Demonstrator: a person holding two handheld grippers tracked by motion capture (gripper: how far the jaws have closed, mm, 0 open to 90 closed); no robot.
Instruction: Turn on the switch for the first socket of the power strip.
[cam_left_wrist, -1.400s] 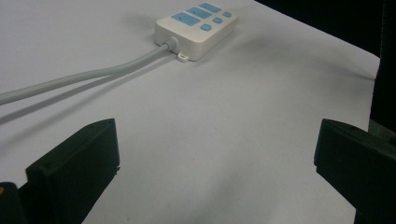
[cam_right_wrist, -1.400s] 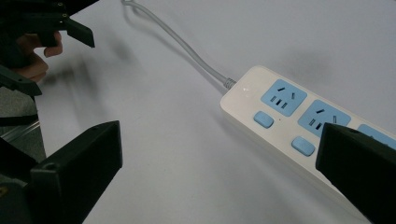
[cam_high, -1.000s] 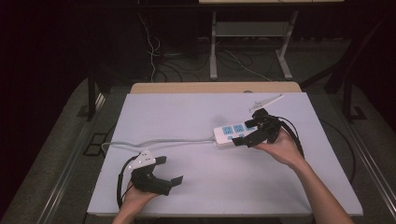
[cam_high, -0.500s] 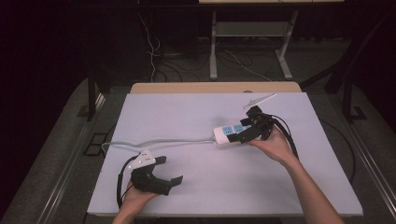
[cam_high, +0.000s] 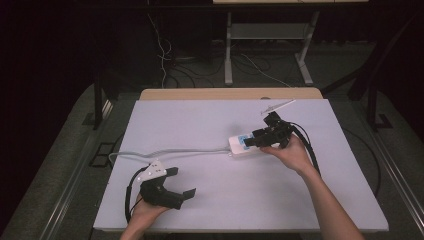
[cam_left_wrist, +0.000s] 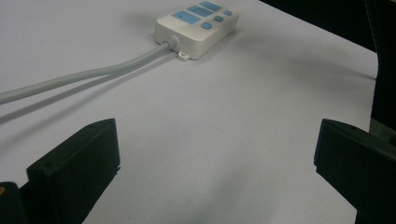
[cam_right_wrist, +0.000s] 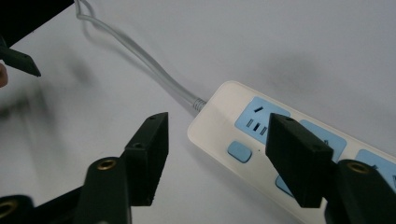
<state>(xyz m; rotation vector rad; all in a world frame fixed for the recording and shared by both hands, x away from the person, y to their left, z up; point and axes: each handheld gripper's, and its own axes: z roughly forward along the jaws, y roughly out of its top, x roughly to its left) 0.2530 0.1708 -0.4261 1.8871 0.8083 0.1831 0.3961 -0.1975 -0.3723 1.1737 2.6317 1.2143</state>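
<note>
Just right hand-held gripper (cam_right_wrist: 215, 154) astride power strip (cam_right_wrist: 261, 140) edge

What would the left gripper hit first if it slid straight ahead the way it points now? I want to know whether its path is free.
Probably the white power strip: it lies ahead between the left gripper's open jaws, beyond bare table. Its grey cable runs to the side, likely just off the line, though depth is unclear.
</note>
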